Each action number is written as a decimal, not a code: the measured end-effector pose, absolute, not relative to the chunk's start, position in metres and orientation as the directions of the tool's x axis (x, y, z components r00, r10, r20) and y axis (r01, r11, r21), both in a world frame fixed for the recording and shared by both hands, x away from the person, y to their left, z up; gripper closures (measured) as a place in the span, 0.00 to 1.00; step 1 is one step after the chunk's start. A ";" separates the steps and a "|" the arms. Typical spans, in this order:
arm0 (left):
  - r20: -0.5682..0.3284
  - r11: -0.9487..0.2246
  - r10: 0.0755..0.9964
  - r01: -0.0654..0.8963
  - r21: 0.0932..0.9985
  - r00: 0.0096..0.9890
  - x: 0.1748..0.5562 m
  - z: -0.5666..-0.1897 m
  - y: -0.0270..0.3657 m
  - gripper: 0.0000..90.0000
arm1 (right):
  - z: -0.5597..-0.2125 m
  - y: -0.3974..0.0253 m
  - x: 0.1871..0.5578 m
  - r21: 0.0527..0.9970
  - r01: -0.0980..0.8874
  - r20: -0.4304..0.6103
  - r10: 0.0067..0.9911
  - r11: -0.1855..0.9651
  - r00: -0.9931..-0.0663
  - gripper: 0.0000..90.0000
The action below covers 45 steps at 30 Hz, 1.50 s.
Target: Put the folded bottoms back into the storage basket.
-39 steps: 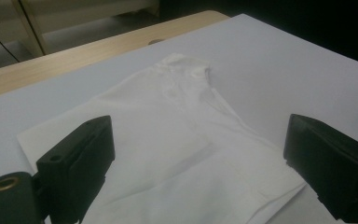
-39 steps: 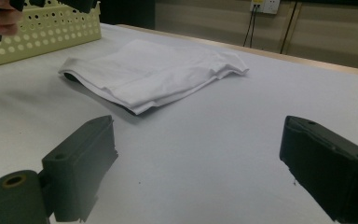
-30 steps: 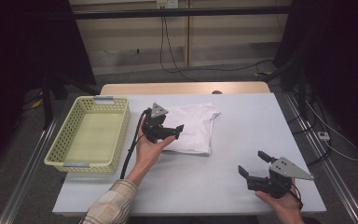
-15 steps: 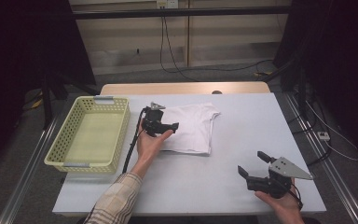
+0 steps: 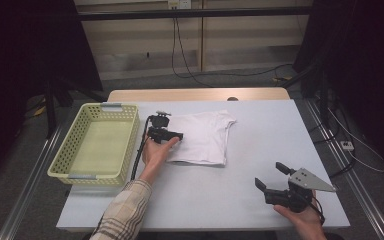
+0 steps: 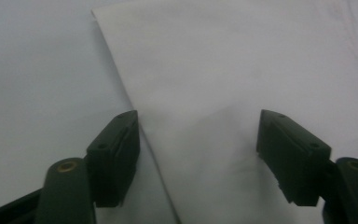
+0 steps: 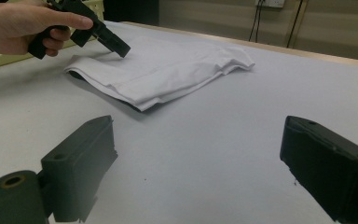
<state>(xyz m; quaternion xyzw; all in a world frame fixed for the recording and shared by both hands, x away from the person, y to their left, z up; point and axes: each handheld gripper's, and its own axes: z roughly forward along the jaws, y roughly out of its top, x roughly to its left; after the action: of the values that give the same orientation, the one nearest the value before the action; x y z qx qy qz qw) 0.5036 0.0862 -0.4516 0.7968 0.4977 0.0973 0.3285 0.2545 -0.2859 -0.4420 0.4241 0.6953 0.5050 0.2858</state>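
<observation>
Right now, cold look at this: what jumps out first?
A folded white T-shirt lies mid-table, with the left gripper poised open over its left edge. A yellow basket sits at the table's left side. The right gripper waits open near the front right corner, off the cloth.

The folded white cloth T-shirt looks soft and matt. The pale grey counter is smooth and a bit shiny. The yellow plastic basket with little holes looks hard. The black left gripper is dull plastic.
</observation>
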 end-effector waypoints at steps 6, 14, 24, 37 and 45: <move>-0.193 -0.244 0.877 0.754 0.610 0.440 0.505 -0.451 0.087 0.53 | -0.442 -0.285 0.254 0.944 0.299 0.020 0.878 0.141 -0.478 0.11; -0.252 -0.248 0.851 0.775 0.581 0.461 0.505 -0.449 0.080 0.76 | -0.442 -0.286 0.254 0.945 0.297 0.023 0.879 0.136 -0.475 0.11; -0.306 -0.245 0.825 0.789 0.564 0.476 0.510 -0.451 0.081 0.93 | -0.443 -0.285 0.255 0.942 0.300 0.011 0.879 0.151 -0.476 0.11; -0.352 -0.250 0.791 0.789 0.561 0.501 0.512 -0.452 0.076 0.94 | -0.443 -0.283 0.254 0.941 0.297 -0.001 0.877 0.163 -0.481 0.11; -0.386 -0.172 0.782 0.765 0.620 0.490 0.509 -0.440 0.080 0.95 | -0.443 -0.284 0.254 0.941 0.299 0.005 0.878 0.158 -0.479 0.11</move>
<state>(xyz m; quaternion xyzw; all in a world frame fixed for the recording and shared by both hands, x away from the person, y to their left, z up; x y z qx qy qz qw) 0.5091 0.0803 -0.4405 0.7656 0.5051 0.0104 0.3984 0.2542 -0.2839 -0.4425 0.4184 0.7027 0.4959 0.2919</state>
